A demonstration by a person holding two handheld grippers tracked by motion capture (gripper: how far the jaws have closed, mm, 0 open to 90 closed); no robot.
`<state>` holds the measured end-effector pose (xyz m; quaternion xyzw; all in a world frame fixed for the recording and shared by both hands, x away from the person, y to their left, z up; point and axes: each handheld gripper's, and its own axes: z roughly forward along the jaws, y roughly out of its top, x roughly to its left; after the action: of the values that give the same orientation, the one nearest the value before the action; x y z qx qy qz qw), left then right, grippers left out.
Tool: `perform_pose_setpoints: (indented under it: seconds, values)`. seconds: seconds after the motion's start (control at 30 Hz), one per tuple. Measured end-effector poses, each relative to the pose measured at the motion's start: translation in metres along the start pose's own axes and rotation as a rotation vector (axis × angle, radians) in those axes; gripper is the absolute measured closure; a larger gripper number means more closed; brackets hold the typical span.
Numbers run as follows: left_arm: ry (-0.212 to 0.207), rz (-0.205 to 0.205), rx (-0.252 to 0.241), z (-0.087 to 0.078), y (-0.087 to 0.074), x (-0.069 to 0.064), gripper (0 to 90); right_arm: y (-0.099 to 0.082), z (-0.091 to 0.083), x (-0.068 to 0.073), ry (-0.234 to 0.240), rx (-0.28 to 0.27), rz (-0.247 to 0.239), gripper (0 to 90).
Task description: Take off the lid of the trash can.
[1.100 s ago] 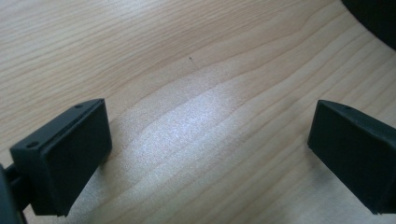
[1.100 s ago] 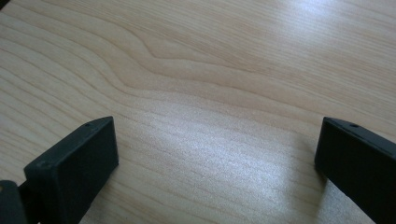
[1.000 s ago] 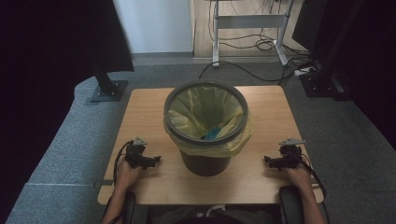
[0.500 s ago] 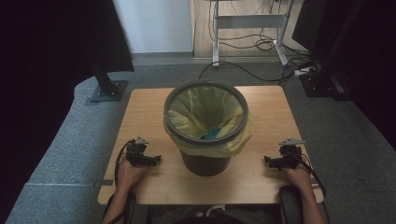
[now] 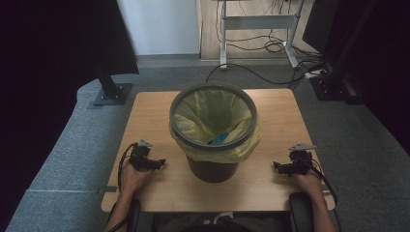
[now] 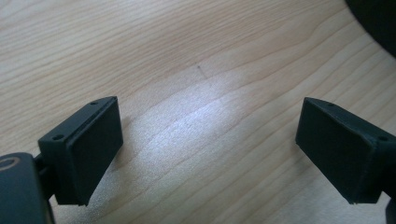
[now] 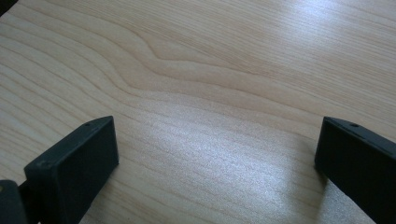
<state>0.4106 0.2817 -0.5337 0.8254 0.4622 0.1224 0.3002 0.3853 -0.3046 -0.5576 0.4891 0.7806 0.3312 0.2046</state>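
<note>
- Left tongs (image 5: 160, 163) near left edge of tabletop (image 5: 145, 116): jaws just closing slightly, nothing between, spread wide.
- Right tongs (image 5: 276, 166) near right edge: spread, empty.
- Bin (image 5: 213, 130) with yellow liner (image 5: 200, 111) untouched; likely start of reach.

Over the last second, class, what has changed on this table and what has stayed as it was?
Little has changed. The left gripper has just been closing its jaws slightly, with nothing between them; they stand wide over the bare table. The right gripper rests open at its side, and the bin with its yellow liner stands in the middle as before.
</note>
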Motion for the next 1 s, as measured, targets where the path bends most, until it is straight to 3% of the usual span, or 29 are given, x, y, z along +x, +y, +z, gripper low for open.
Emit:
perform_pose_setpoints:
  seconds: [0.43,0.77,1.0]
  values:
    - [-0.068,0.010,-0.010,-0.017,0.025,-0.005,7.2,0.000,0.000,0.000,0.000,0.000,0.000,0.0]
    - [-0.070,0.056,0.004,-0.032,0.045,-0.007,7.6,0.000,0.000,0.000,0.002,0.000,-0.001,0.0]
    - [-0.088,0.050,-0.013,-0.045,0.059,-0.005,9.1,0.000,0.000,0.000,0.003,0.000,-0.002,0.0]
